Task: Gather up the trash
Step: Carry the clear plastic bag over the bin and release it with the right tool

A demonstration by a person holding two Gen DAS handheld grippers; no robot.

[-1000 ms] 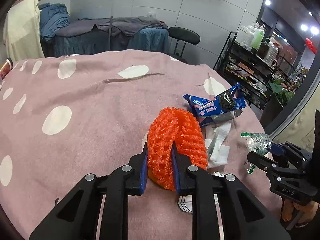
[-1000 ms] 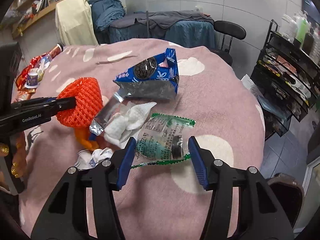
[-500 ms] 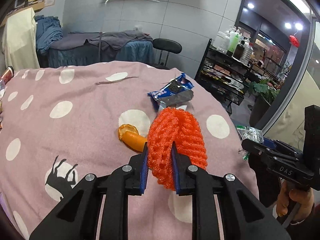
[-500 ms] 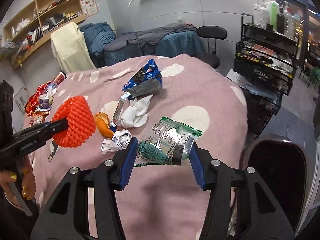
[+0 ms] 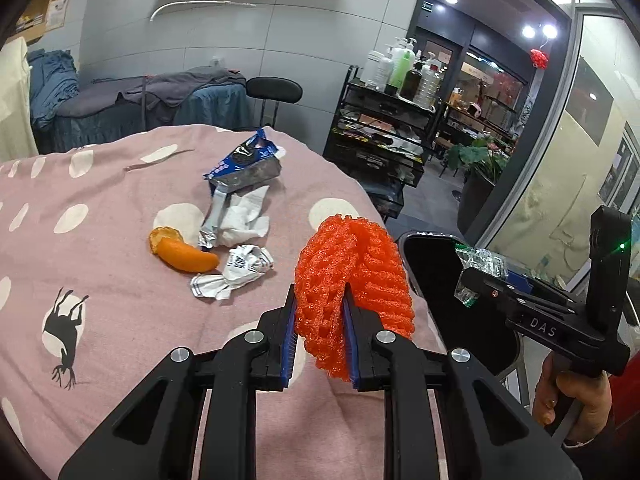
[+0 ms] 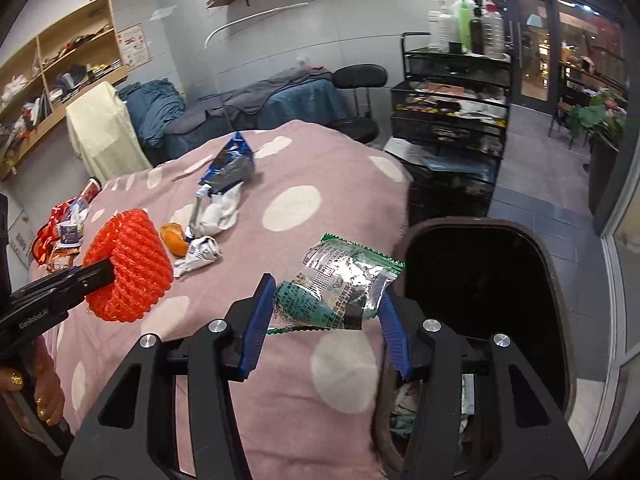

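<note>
My left gripper (image 5: 320, 340) is shut on an orange foam fruit net (image 5: 354, 276), held above the table's right edge; it also shows in the right wrist view (image 6: 128, 266). My right gripper (image 6: 326, 322) is shut on a green and clear snack wrapper (image 6: 340, 284), held beside the dark trash bin (image 6: 556, 280) with a black liner. The bin (image 5: 436, 268) stands just past the table edge. On the pink dotted cloth (image 5: 100, 300) lie an orange peel (image 5: 180, 254), crumpled paper (image 5: 236, 272), a white tissue (image 5: 244, 220) and a blue cookie wrapper (image 5: 244, 162).
A black wire cart (image 6: 452, 120) with bottles stands behind the bin. A black stool (image 5: 274, 92) and a covered bed (image 5: 140, 108) are beyond the table. Snack packets and a small cup (image 6: 66, 232) sit at the table's far left.
Both grippers have pulled back from the trash pile and swung right toward the bin, each still holding its item. The bin has come into view.
</note>
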